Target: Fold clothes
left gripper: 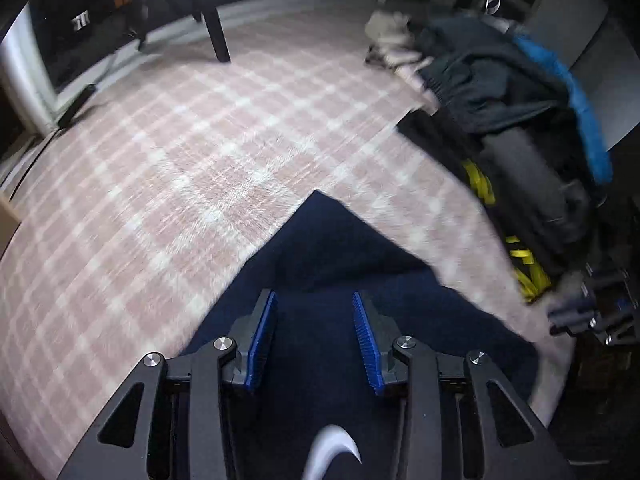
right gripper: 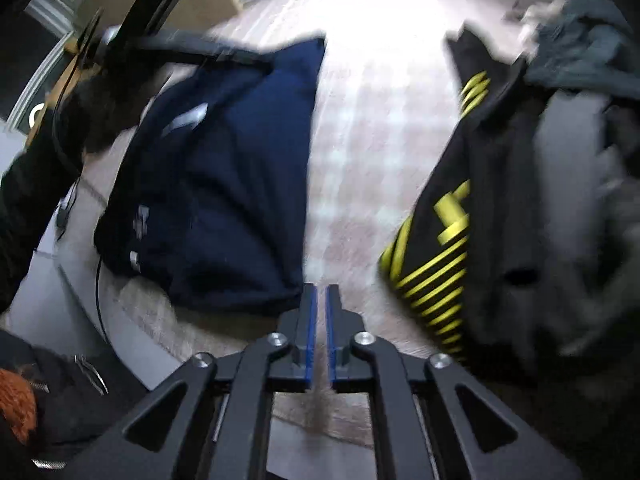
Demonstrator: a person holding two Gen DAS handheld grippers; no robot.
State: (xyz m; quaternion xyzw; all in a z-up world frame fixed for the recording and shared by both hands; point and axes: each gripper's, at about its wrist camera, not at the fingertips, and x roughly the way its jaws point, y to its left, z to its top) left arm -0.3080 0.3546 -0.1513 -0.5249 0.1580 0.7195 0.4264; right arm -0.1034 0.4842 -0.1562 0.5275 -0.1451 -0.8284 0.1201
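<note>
Pink-and-white checked cloth (left gripper: 168, 152) covers the whole work surface under me. Navy garment (right gripper: 224, 184) lies folded flat on it at my left, a white logo near its edge; well apart to the right sits a heap of dark clothes (right gripper: 552, 208), a black piece with yellow stripes (right gripper: 436, 280) on its near side. My left gripper (left gripper: 314, 338) hangs over the navy fabric, fingers spread, nothing between them. My right gripper (right gripper: 321, 330) — fingers nearly together, a thin gap, empty — sits just beside the garment's near corner.

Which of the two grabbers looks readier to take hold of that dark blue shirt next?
The left one, probably. The left gripper is open right over the navy shirt, cloth between its fingers. The right gripper is nearly shut over bare pink checked rug, beside the shirt's edge.
</note>
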